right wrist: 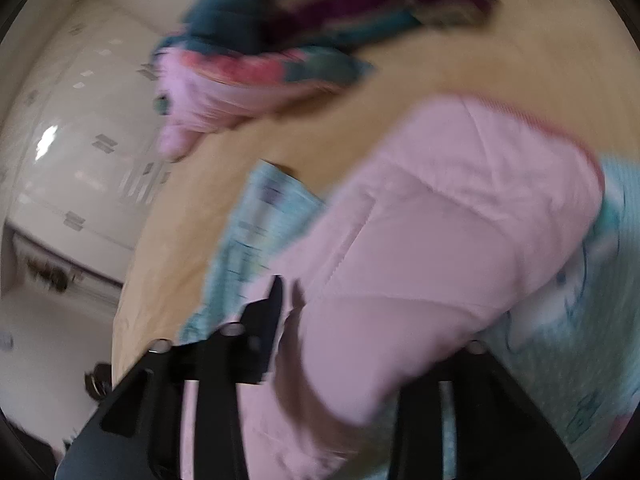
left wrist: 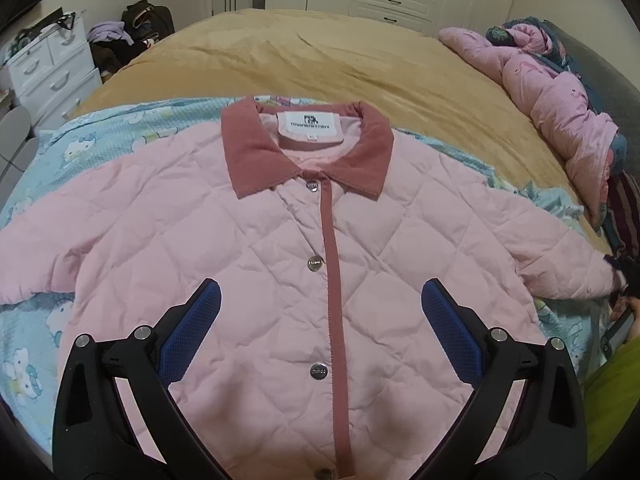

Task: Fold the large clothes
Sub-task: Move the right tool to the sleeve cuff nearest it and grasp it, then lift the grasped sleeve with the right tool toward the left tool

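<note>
A pink quilted jacket [left wrist: 280,248] lies flat and face up on a blue cartoon-print blanket [left wrist: 52,320] at the near end of a bed with a tan cover [left wrist: 340,60]. Its darker pink collar [left wrist: 248,148] points to the far side, the front is snapped shut along a dark pink strip, and both sleeves reach out to left and right. The left gripper [left wrist: 320,300] hangs over the lower front of the jacket with its jaws spread wide and nothing between the blue pads [left wrist: 448,320]. In the blurred right wrist view, the right gripper [right wrist: 292,296] has its jaws drawn close together on the pink sleeve [right wrist: 440,240], whose fabric bunches up between and over the black fingers. At the right edge of the left wrist view that same sleeve end meets a dark gripper tip. A heap of pink bedding [left wrist: 560,100] lies along the far right side of the bed, and white drawers [left wrist: 44,68] stand at far left
</note>
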### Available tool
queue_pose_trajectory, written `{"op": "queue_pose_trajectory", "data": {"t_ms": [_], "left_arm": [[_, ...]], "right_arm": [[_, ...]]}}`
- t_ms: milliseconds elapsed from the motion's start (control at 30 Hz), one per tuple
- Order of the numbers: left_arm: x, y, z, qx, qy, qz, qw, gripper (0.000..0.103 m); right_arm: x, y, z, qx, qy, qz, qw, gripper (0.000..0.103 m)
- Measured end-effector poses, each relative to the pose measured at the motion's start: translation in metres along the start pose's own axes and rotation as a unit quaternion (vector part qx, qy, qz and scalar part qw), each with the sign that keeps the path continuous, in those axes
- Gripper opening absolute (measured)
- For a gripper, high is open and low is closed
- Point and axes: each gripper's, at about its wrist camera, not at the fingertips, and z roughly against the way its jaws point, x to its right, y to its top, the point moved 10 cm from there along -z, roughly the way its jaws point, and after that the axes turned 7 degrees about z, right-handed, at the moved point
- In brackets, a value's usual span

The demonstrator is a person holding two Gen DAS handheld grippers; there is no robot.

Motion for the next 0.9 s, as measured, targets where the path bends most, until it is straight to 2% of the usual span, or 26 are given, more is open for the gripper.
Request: {"op": "queue_pose_trajectory", "data": {"t_ms": [100, 233, 500, 733, 900], "left_arm": [[-0.004, 0.006, 0.009, 0.006, -0.001, 0.006, 1.0000, 0.094], [-0.004, 0.016, 0.025, 0.016, -0.009, 0.013, 0.9998, 0.094], [0.002, 0.045, 0.051, 0.028, -0.024, 0.011, 0.9993, 0.094], [-0.008, 0.075, 0.071, 0.024, -0.037, 0.018, 0.9988, 0.094], [-0.027, 0.095, 0.079, 0.023, -0.041, 0.021, 0.9987, 0.094]], "right_arm": [[-0.042, 0.019, 0.020, 0.022, 0.034, 0.050, 0.998, 0.022], [-0.097, 0.028, 0.043, 0.032, 0.073, 0.102, 0.992, 0.019], [-0.227, 0.015, 0.095, 0.047, 0.135, 0.228, 0.963, 0.019], [-0.337, -0.040, 0.120, 0.036, 0.179, 0.314, 0.932, 0.019], [-0.400, -0.099, 0.132, 0.025, 0.202, 0.365, 0.908, 0.019]]}}
